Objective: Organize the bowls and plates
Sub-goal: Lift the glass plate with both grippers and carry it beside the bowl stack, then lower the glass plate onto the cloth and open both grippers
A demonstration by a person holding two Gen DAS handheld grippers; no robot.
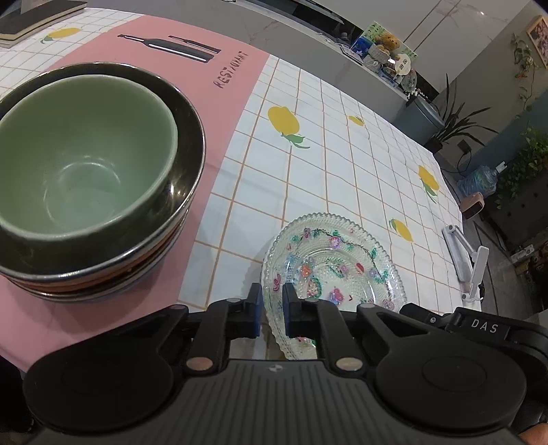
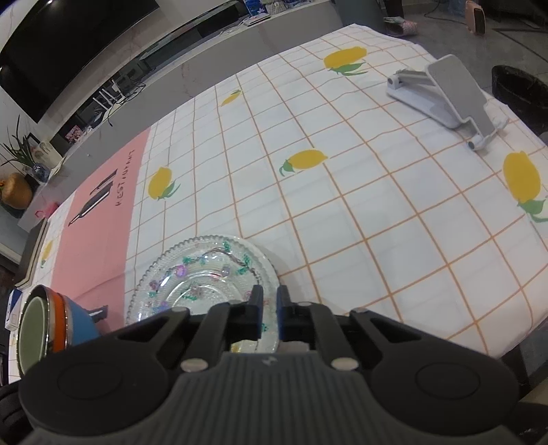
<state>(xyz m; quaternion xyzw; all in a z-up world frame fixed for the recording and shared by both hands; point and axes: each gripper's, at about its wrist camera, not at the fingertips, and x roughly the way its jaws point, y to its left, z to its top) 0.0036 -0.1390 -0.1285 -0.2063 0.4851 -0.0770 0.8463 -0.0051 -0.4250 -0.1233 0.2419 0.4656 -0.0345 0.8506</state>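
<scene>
A clear glass plate (image 1: 334,263) with painted flowers is held tilted above the tablecloth. My left gripper (image 1: 273,304) is shut on its left rim. My right gripper (image 2: 270,304) is shut on its right rim; the plate (image 2: 202,274) fills the lower middle of the right wrist view. A green bowl (image 1: 82,154) sits nested in a dark bowl (image 1: 185,143) on top of a stack of bowls on the pink placemat (image 1: 219,113), left of the plate. The stack (image 2: 51,325) also shows at the lower left in the right wrist view.
A white folding stand (image 2: 445,99) lies at the table's far right; it also shows in the left wrist view (image 1: 469,253). Books (image 1: 30,20) lie at the far left corner. The table edge runs close on the right.
</scene>
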